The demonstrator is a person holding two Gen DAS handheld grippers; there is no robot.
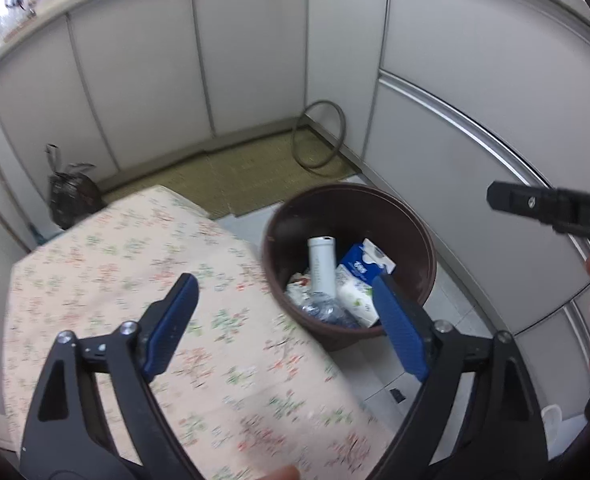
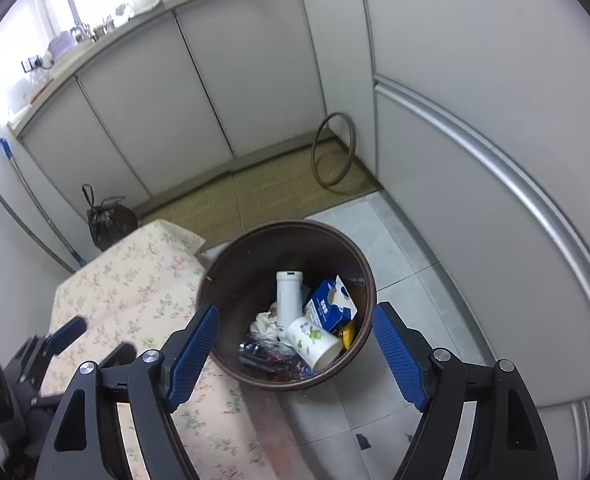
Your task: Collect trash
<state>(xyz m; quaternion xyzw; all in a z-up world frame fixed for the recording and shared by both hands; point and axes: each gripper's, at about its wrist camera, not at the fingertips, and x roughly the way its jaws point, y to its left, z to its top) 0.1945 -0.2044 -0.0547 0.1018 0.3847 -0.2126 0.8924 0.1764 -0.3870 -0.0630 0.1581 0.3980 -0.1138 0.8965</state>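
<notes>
Looking along my left gripper (image 1: 283, 320), I see its blue ribbed pads (image 1: 173, 322) spread wide apart with nothing between them. Below sits the bin (image 1: 427, 248), round, dark brown plastic, on pale floor tiles. Inside it a white tube (image 1: 322, 266) stands nearly upright, a blue-and-white carton (image 1: 361, 270) with small print too blurred to read leans beside it, and clear crumpled plastic (image 1: 327, 312) lies at the bottom. A table (image 1: 135, 264) under a cream cloth printed with small red and green flowers touches the bin's left side. At the right edge my right gripper's black finger (image 1: 543, 204) shows, stamped with white letters "DA", the rest cut off. A tied black bag (image 1: 71, 196) sits by the cabinets (image 1: 247, 52), and a thin ring (image 1: 319, 134) leans in the corner on a woven mat (image 1: 239, 176).

From the right wrist, my right gripper (image 2: 295, 348) also stands open and empty, directly above the bin (image 2: 369, 280). Here the tube (image 2: 289, 298) and carton (image 2: 327, 306) show again, plus a white paper cup (image 2: 313, 342) with green print lying on its side, mouth toward me, crumpled white paper (image 2: 265, 322) and a yellow scrap (image 2: 347, 335). The left gripper (image 2: 91, 340) hovers over the cloth at lower left. Two mop handles (image 2: 35, 200) lean on the wall.
</notes>
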